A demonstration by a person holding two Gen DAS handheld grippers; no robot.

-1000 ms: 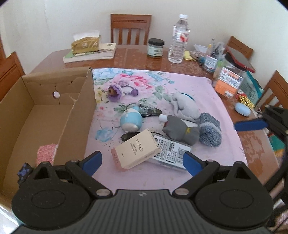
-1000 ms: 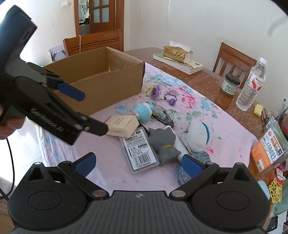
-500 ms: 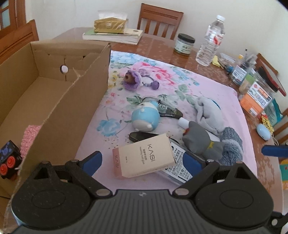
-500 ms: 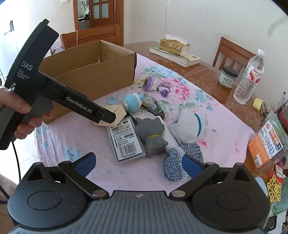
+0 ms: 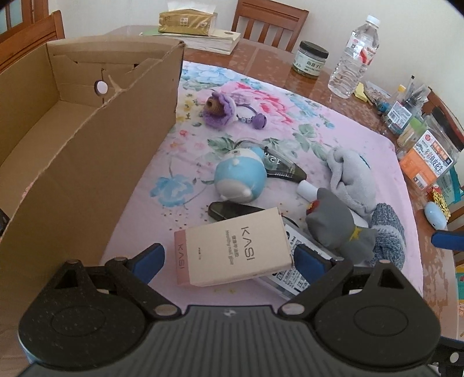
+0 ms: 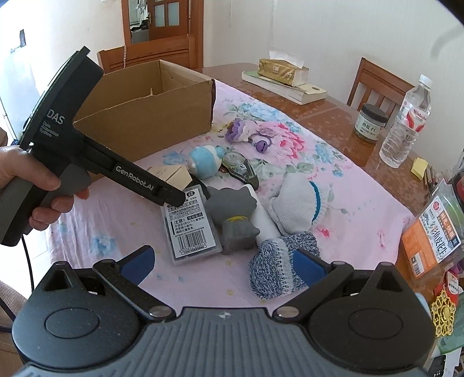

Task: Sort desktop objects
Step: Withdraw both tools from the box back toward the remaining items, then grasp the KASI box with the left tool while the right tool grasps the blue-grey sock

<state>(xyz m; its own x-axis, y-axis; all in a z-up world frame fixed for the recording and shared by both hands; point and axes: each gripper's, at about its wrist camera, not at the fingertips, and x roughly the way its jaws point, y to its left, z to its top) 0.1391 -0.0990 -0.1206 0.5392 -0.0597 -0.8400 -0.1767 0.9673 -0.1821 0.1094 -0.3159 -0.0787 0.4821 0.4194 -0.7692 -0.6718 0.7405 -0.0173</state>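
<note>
My left gripper (image 5: 229,258) is open, its blue pads on either side of a beige KASI box (image 5: 232,249) on the pink floral cloth; I cannot tell if they touch it. The box also shows in the right wrist view (image 6: 171,175), partly behind the left gripper's body. My right gripper (image 6: 221,264) is open and empty above the cloth, near a blue knit sock (image 6: 275,266). A cardboard box (image 5: 87,136) stands open at the left. A grey plush (image 5: 339,229), blue round toy (image 5: 240,177) and purple keychain toy (image 5: 217,111) lie on the cloth.
A barcode-labelled plastic case (image 6: 191,226), white sock (image 6: 298,203) and dark tape dispenser (image 5: 281,168) lie among the toys. A water bottle (image 5: 353,58), jar (image 5: 310,59), tissue box on books (image 5: 188,21) and stationery (image 5: 406,110) stand at the table's far and right edges.
My left gripper has moved forward and down until its pads flank the KASI box. My right gripper has shifted slightly closer to the blue knit sock.
</note>
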